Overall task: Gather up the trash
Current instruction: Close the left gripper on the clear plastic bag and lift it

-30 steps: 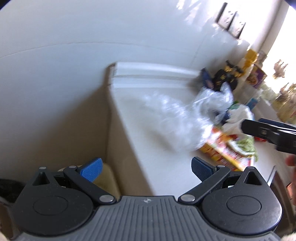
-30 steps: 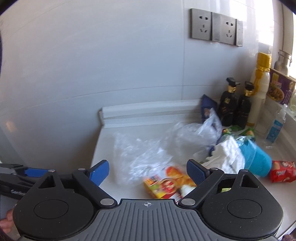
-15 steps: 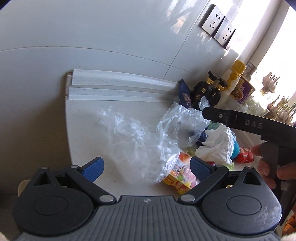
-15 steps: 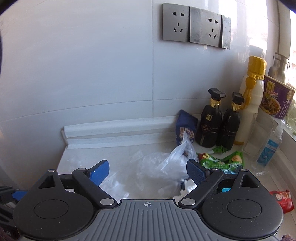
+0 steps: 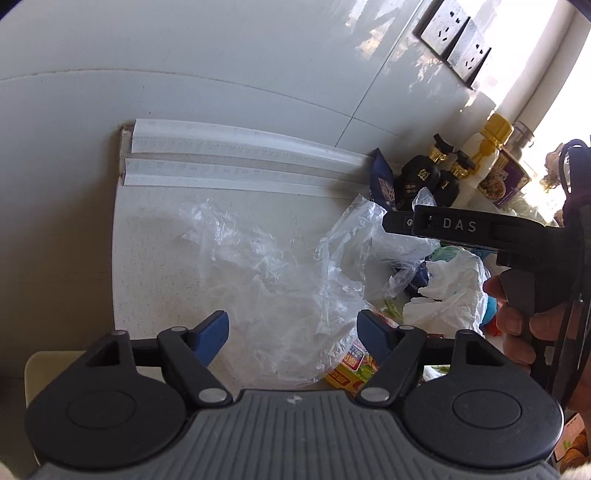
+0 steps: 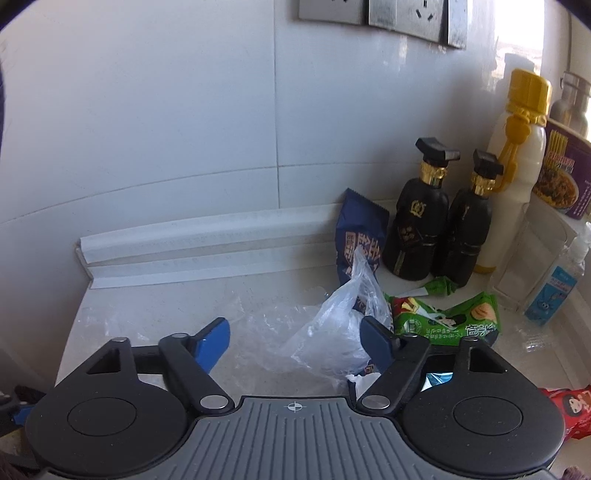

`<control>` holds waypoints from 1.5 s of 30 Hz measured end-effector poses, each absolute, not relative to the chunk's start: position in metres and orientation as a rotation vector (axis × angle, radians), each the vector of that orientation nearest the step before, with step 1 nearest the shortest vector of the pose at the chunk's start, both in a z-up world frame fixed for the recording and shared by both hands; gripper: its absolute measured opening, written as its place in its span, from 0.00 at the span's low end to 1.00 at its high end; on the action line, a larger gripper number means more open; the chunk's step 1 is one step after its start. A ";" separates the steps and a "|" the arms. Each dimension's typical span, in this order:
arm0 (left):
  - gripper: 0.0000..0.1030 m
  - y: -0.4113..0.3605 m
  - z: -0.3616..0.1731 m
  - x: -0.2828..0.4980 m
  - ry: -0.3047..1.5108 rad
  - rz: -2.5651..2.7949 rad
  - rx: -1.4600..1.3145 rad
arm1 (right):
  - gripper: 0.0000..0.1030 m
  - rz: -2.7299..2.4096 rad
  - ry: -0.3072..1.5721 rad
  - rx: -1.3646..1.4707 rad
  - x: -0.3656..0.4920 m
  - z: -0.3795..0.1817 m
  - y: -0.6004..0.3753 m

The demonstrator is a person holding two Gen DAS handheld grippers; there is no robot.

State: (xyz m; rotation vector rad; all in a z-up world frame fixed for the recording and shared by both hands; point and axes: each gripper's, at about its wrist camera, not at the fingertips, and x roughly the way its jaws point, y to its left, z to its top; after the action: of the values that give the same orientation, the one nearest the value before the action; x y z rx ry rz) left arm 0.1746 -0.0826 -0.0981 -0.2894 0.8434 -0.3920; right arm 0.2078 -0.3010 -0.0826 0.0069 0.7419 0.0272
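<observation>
Trash (image 5: 388,280) spread over the right part of the white counter (image 5: 155,258): a large clear plastic bag (image 5: 288,295), a crumpled white bag (image 5: 454,291), a yellow-and-red snack pack (image 5: 351,369) half under the clear film. Compared with a second ago, much nearer to both tools now, with the counter filling more of each view and the wall sockets (image 6: 380,11) pushed up to the top edge of the right wrist view. Jaws of the left gripper (image 5: 291,332) narrower than before, having just been closing, yet with a clear gap between the blue pads and nothing pinched; the clear plastic bag lying just in front of and below them, seen through the gap. Same for the right gripper (image 6: 295,334): jaws just been closing, apart, holding nothing; a peaked piece of clear film (image 6: 343,321) standing between the pads and close to the right one, touching or not cannot be told. Beyond it, a green wrapper (image 6: 447,317), a dark blue packet (image 6: 358,232) leaning by the wall, two black bottles (image 6: 439,229) upright. In the left wrist view, the right gripper's black body reaching in from the right over the pile, held by a hand (image 5: 517,332).
</observation>
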 end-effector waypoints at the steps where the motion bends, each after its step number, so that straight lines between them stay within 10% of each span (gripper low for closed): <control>1: 0.65 -0.083 -0.098 0.175 0.847 -0.391 -0.293 | 0.67 0.026 0.749 0.012 0.209 -0.084 -0.302; 11: 0.09 -0.087 -0.102 0.179 0.879 -0.381 -0.267 | 0.19 -0.013 0.787 0.046 0.213 -0.097 -0.310; 15: 0.05 -0.087 -0.100 0.179 0.874 -0.379 -0.255 | 0.04 -0.017 0.778 0.055 0.211 -0.097 -0.311; 45: 0.03 -0.037 -0.051 0.151 0.799 -0.347 -0.276 | 0.02 0.028 0.666 -0.002 0.161 -0.025 -0.253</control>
State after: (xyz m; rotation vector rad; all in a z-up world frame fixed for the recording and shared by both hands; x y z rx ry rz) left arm 0.1513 -0.0375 -0.0507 -0.2760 0.7986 -0.3474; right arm 0.1610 -0.2526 -0.0249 -0.0024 0.6661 0.0278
